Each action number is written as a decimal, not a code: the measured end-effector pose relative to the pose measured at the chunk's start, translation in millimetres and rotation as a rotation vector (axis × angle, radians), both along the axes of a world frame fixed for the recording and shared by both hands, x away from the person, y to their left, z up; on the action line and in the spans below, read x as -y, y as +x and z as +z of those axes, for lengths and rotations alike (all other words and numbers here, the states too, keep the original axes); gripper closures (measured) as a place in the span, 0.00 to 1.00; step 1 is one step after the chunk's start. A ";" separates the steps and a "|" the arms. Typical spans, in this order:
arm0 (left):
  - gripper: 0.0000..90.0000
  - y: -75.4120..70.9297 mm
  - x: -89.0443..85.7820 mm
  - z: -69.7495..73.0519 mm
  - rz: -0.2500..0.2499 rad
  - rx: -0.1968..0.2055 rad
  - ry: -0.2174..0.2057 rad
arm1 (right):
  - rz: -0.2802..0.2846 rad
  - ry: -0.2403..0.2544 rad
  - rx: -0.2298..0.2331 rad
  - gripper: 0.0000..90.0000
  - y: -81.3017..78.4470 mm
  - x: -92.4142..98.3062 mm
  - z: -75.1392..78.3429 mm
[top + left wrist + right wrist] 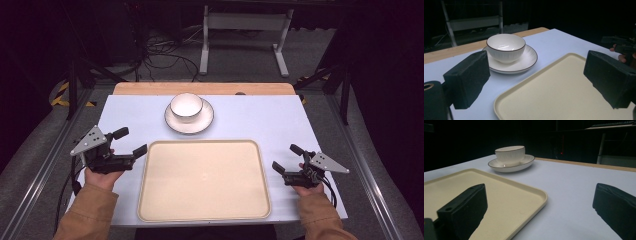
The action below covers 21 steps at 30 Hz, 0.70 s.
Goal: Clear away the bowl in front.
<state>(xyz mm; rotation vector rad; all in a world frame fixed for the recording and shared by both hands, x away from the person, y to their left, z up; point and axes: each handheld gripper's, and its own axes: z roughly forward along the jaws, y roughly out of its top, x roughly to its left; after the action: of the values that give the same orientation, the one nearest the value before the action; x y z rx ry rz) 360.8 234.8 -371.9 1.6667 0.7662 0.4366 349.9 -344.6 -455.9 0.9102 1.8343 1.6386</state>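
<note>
The bowl (186,105) sits upright in its saucer (189,121) at the far middle of the table (260,120), white with a thin dark rim, and nothing is touching it. Just on the near side of the saucer lies the cream tray (204,180), flat and bare, taking up the middle of the table.

Out to the left, the left gripper (131,142) hangs beside the tray's far left corner, its jaws spread wide and holding nothing. The bowl lies farther off and to the right of it, well apart. In the left gripper view the bowl (505,47) and saucer (524,62) show between the two black jaws, nearer the left one, with the tray's (564,95) corner running in underneath.

Over on the right, the right gripper (286,158) sits just off the tray's right edge (jaws wide apart here too, nothing between them). The bowl is far off to its left. In the right gripper view the bowl (510,155) stands beyond the tray (499,192), and one jaw hangs over the tray while the other is over the bare table (574,185).
</note>
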 end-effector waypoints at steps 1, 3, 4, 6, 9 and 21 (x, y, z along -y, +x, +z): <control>0.08 2.7 1.5 0.8 -0.003 -0.001 0.000 | 0.000 0.000 0.000 0.00 0.0 0.0 0.0; 0.07 8.6 5.0 1.9 -0.008 0.000 -0.002 | 0.000 0.001 0.000 0.00 0.0 0.1 -0.1; 0.06 11.4 7.1 2.4 -0.004 0.001 -0.003 | 0.000 0.000 -0.001 0.00 0.0 0.2 -0.1; 0.06 18.4 11.8 3.8 -0.013 0.002 -0.005 | -0.001 0.001 -0.001 0.00 0.0 0.4 -0.2; 0.06 26.0 16.3 5.8 -0.027 0.004 -0.013 | -0.001 0.003 -0.004 0.00 -0.2 0.9 -0.3; 0.09 58.5 38.7 20.8 -0.073 0.010 0.002 | -0.011 0.007 0.000 0.00 -0.3 1.6 -0.6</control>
<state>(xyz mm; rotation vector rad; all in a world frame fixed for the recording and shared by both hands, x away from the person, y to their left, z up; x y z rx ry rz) 419.3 196.1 -351.1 1.6874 0.6960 0.3943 349.6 -346.2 -456.5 0.9212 1.8217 1.6398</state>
